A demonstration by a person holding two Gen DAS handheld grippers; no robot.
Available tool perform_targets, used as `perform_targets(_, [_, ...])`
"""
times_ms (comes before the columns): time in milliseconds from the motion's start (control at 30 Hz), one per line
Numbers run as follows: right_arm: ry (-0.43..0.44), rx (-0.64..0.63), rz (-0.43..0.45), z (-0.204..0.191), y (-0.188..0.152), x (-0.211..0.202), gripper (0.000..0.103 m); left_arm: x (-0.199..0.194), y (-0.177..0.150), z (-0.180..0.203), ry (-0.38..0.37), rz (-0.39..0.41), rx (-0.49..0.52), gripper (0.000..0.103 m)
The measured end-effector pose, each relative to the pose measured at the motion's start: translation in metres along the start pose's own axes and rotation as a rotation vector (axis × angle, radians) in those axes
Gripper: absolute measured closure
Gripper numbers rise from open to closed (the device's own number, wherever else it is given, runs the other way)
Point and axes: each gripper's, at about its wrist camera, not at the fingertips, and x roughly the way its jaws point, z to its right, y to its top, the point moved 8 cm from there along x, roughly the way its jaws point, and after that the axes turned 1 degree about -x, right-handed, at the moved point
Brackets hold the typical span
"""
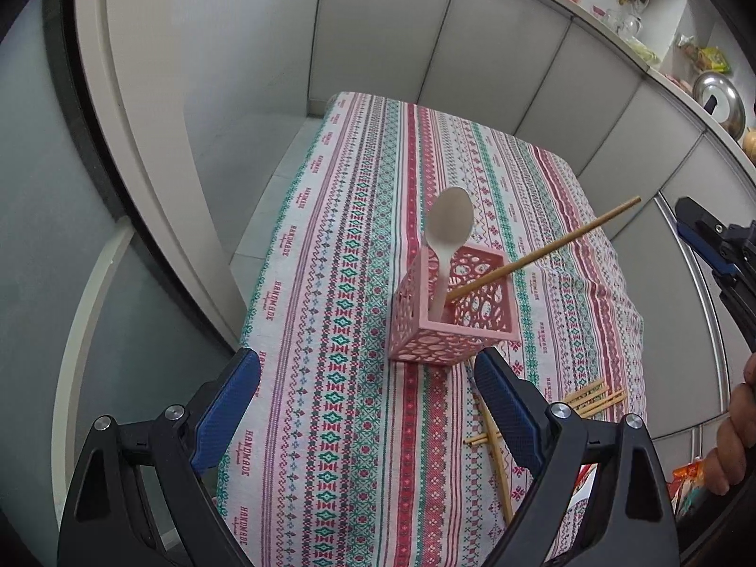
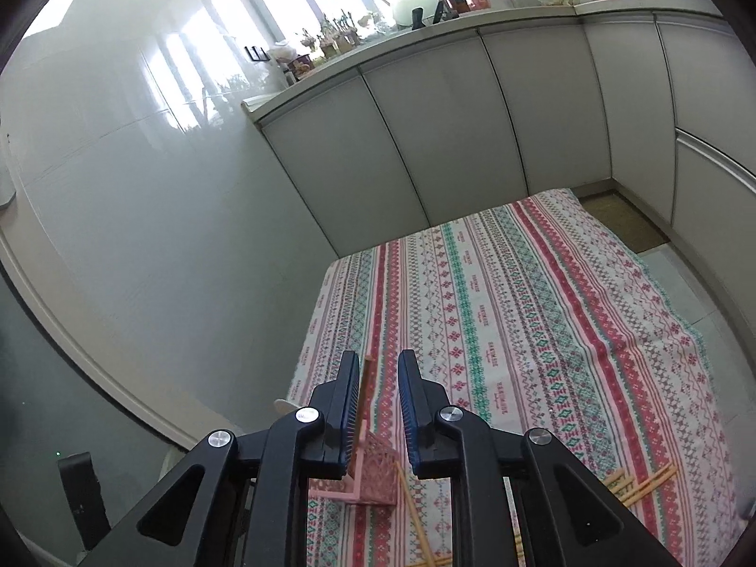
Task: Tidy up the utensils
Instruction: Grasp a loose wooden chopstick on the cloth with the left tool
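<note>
Chopsticks, loose bamboo ones point(image 1: 590, 397), lie by the patterned tablecloth's point(image 1: 330, 378) near right edge. One long bamboo chopstick point(image 1: 543, 250) leans in the pink perforated square holder point(image 1: 453, 326) mid-cloth beside a pale wooden spoon point(image 1: 446, 231). Left gripper point(image 1: 368, 392) fingers wide apart, empty. Right gripper point(image 2: 378, 378) fingers slightly apart, chopstick against the left pad.

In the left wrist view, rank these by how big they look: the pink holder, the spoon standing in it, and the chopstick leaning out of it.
1. Pink holder, clearly the bulkiest.
2 and 3. Spoon and chopstick: unsure. The chopstick looks longer but far thinner; the spoon's bowl is wider.
</note>
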Motion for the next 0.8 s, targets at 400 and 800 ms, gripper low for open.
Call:
perform_targets(400, [-0.07, 0.092, -0.202, 0.09, -0.046, -0.047, 0.045, 0.014, -0.041, 0.039, -0.07, -0.137, 0.068, 0.009])
perform_targets(800, [-0.047, 0.209, -0.498, 0.151, -0.107, -0.044, 0.027, 0.048, -0.072, 0.077, -0.13, -0.246, 0.036, 0.014])
